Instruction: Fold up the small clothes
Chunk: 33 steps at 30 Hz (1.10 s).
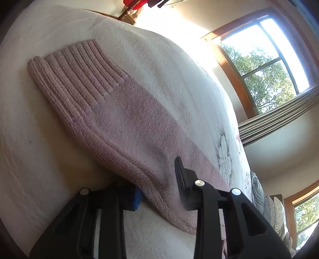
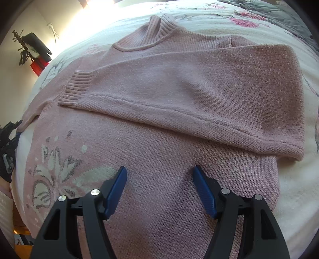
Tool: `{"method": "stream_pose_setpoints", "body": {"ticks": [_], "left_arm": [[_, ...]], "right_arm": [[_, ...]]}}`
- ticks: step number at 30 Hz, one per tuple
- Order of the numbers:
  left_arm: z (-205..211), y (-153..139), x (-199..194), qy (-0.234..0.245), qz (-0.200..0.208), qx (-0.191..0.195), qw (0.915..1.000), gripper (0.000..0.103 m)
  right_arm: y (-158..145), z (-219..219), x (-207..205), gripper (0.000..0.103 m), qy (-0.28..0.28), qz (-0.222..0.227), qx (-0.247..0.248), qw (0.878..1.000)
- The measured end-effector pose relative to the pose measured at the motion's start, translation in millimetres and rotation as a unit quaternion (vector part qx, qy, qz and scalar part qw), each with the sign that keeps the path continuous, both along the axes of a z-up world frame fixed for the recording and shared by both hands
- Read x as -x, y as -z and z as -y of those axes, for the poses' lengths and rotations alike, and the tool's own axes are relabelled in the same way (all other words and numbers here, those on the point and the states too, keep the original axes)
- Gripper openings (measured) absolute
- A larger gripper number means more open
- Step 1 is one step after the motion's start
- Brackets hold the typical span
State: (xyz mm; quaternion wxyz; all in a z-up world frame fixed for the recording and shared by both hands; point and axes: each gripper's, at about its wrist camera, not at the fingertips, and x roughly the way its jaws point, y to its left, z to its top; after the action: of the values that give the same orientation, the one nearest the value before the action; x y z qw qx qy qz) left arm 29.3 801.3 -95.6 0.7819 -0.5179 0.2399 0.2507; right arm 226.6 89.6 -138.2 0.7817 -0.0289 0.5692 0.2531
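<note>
A pink knitted sweater (image 2: 169, 139) lies flat on the bed, collar (image 2: 159, 29) at the far side. One sleeve is folded across the chest, its ribbed cuff (image 2: 75, 89) at the left. My right gripper (image 2: 159, 173) hovers open over the lower body of the sweater, beside a pale flower pattern (image 2: 59, 173), and holds nothing. The other sleeve (image 1: 123, 119) stretches over a white blanket, its ribbed cuff (image 1: 75, 73) at the far end. My left gripper (image 1: 157, 179) is open around the near edge of that sleeve, one finger under the knit and one above.
The white blanket (image 1: 49, 169) covers a floral bedspread (image 2: 239, 18). Pillows (image 1: 275, 209) lie at the bed's far end. Windows (image 1: 269, 63) and a striped curtain (image 1: 279, 115) are behind. A red object (image 2: 38, 65) hangs near the wall at left.
</note>
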Motion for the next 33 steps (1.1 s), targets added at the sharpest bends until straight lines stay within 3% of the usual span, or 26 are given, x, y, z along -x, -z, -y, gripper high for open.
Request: {"method": "stream_pose_setpoints", "body": {"ticks": [4,9,12,15,19,24,28,33], "left_arm": [[-3.8,1.6,-1.4,-0.005,0.001,0.011,0.9999,0.019],[-4.5,-1.8,-2.6,-0.002,-0.018,-0.001,0.9998,0.01],[1.5,-14.9,-7.7,0.009,-0.031,-0.028,0.9991,0.005],[17.5,-42.6,-18.4,0.041,-0.016,-0.075,0.9963,0.005],[59.1,-78.3,-56.4,0.1,-0.002,-0.111,0.9888,0.005],[135.1,-111.0,-111.3,0.18,0.03,-0.141,0.973,0.005],[197.6,-122.2,-144.9,0.233,0.049,-0.151,0.9595,0.005],[261.3,-111.8,-173.2,0.278,0.059,-0.144,0.9479,0.005]], "right_arm": [[1.3,-2.4,-0.6,0.07,-0.001,0.002,0.003,1.0],[1.3,-3.0,-1.0,0.07,-0.002,0.003,0.001,1.0],[0.4,-1.0,-0.6,0.069,-0.002,0.004,-0.003,1.0],[-2.3,2.3,1.2,0.069,0.002,0.006,-0.009,1.0],[-7.5,6.9,7.2,0.069,0.008,0.01,-0.015,1.0],[-17.0,15.9,15.3,0.068,0.01,0.014,-0.026,1.0],[-25.1,21.4,22.6,0.068,0.004,0.034,-0.013,0.999],[-28.3,28.3,28.8,0.068,0.0,0.044,-0.011,0.999]]}}
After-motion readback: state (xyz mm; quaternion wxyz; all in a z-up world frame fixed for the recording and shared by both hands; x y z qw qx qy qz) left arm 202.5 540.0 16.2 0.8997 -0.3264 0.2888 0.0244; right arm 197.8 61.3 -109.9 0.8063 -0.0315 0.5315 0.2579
